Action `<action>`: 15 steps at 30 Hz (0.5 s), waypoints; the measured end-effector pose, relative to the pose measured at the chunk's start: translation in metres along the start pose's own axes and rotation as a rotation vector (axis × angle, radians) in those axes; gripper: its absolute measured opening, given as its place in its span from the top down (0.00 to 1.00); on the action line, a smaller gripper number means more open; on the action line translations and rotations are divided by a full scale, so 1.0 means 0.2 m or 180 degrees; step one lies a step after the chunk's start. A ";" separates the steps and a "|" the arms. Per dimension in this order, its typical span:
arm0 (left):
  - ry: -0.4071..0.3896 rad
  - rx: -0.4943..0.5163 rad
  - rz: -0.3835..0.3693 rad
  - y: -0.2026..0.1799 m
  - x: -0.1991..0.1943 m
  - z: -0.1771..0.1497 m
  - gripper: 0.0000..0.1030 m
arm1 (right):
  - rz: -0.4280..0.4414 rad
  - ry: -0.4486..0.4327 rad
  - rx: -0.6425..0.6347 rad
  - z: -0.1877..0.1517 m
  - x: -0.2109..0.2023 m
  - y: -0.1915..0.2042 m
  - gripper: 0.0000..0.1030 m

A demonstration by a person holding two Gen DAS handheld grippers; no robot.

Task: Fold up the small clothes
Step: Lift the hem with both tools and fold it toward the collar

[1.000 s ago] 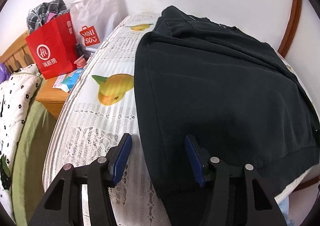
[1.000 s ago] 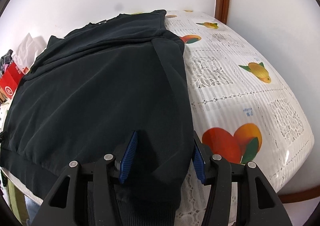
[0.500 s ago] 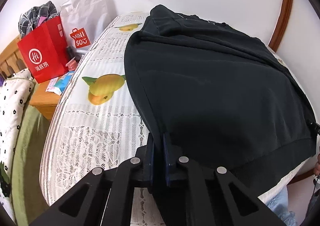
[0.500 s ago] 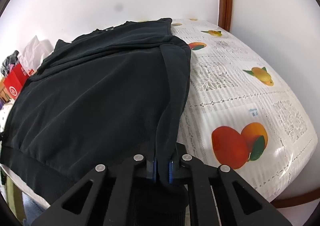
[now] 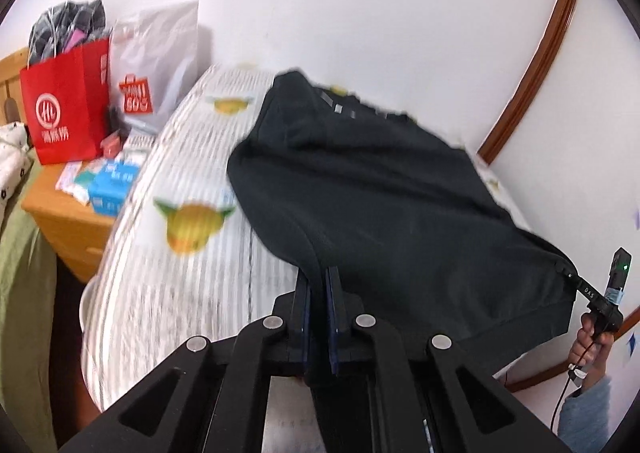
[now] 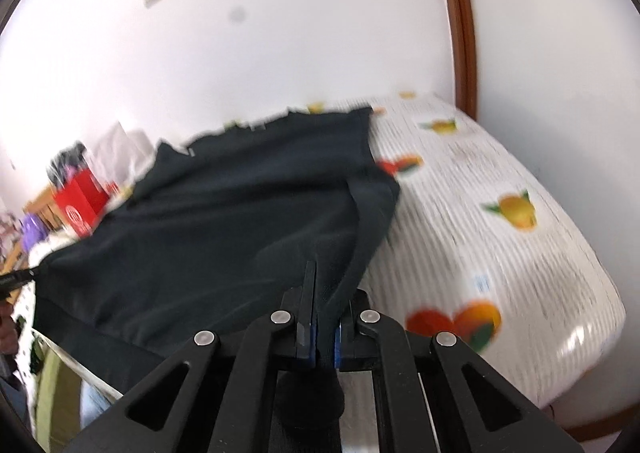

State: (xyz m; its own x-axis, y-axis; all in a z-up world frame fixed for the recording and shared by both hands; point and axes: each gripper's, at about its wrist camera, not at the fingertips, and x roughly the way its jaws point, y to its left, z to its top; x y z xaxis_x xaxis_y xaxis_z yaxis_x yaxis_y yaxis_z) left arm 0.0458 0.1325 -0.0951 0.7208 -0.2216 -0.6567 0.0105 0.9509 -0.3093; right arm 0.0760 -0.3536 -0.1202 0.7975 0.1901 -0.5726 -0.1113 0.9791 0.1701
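A black sweatshirt [image 5: 400,205] lies across a table with a white fruit-print cloth [image 5: 180,261]. My left gripper [image 5: 318,281] is shut on the near left corner of its hem and holds it lifted off the cloth. My right gripper [image 6: 325,293] is shut on the near right corner of the sweatshirt [image 6: 224,229], also lifted. The far part of the garment still rests on the table. The right gripper also shows at the far right of the left wrist view [image 5: 576,281], pinching the hem. Both views are motion-blurred.
A red paper bag [image 5: 68,109] and a white shopping bag [image 5: 156,61] stand on a wooden nightstand [image 5: 68,213] left of the table. A white wall lies just behind the table. A brown door frame [image 6: 460,25] stands at the right. The fruit cloth [image 6: 500,237] is bare to the right.
Both grippers closed on the near hem corners, then lifted them up off the table. The near half of the sweatshirt now hangs raised between them.
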 end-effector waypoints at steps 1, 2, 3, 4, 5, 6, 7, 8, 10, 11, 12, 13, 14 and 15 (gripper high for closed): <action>-0.0051 0.0018 0.0013 0.00 -0.01 0.03 0.94 | 0.0019 -0.0064 -0.0008 0.04 0.00 0.01 0.95; -0.0112 0.0054 0.0035 -0.01 -0.01 0.07 0.94 | 0.0023 -0.0099 -0.0010 0.07 0.00 0.02 0.95; -0.0165 0.0096 0.0063 -0.03 -0.01 0.11 0.94 | 0.0031 -0.0152 -0.0020 0.13 0.02 0.03 0.95; -0.0206 0.0128 0.0090 -0.04 -0.01 0.15 0.94 | 0.0038 -0.0190 -0.0025 0.17 0.03 0.04 0.95; -0.0234 0.0141 0.0100 -0.05 0.00 0.20 0.94 | 0.0045 -0.0224 -0.0012 0.22 0.04 0.04 0.95; -0.0255 0.0140 0.0097 -0.05 0.02 0.24 0.94 | 0.0058 -0.0245 0.0009 0.25 0.06 0.04 0.95; -0.0287 0.0143 0.0092 -0.05 0.04 0.29 0.94 | 0.0085 -0.0273 0.0045 0.30 0.07 0.04 0.95; -0.0316 0.0152 0.0098 -0.06 0.06 0.33 0.94 | 0.0106 -0.0293 0.0068 0.33 0.08 0.04 0.95; -0.0366 0.0184 0.0131 -0.08 0.10 0.41 0.94 | 0.0119 -0.0357 0.0134 0.42 0.12 0.04 0.95; -0.0392 0.0206 0.0166 -0.09 0.13 0.45 0.94 | 0.0100 -0.0395 0.0154 0.48 0.15 0.04 0.95; -0.0409 0.0218 0.0197 -0.09 0.15 0.48 0.94 | 0.0094 -0.0417 0.0171 0.52 0.17 0.04 0.95; -0.0425 0.0213 0.0224 -0.09 0.19 0.52 0.94 | 0.0095 -0.0431 0.0208 0.56 0.21 0.03 0.95; -0.0434 0.0194 0.0235 -0.09 0.24 0.56 0.94 | 0.0103 -0.0428 0.0241 0.60 0.24 0.03 0.95; -0.0429 0.0167 0.0243 -0.09 0.28 0.60 0.94 | 0.0110 -0.0421 0.0265 0.63 0.28 0.02 0.95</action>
State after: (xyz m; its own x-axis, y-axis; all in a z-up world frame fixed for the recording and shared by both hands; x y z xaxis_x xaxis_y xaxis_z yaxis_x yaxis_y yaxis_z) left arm 0.1699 0.1284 -0.0431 0.8073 -0.1206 -0.5777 -0.0143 0.9746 -0.2234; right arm 0.1944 -0.3481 -0.0501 0.8658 0.2069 -0.4556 -0.0947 0.9618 0.2569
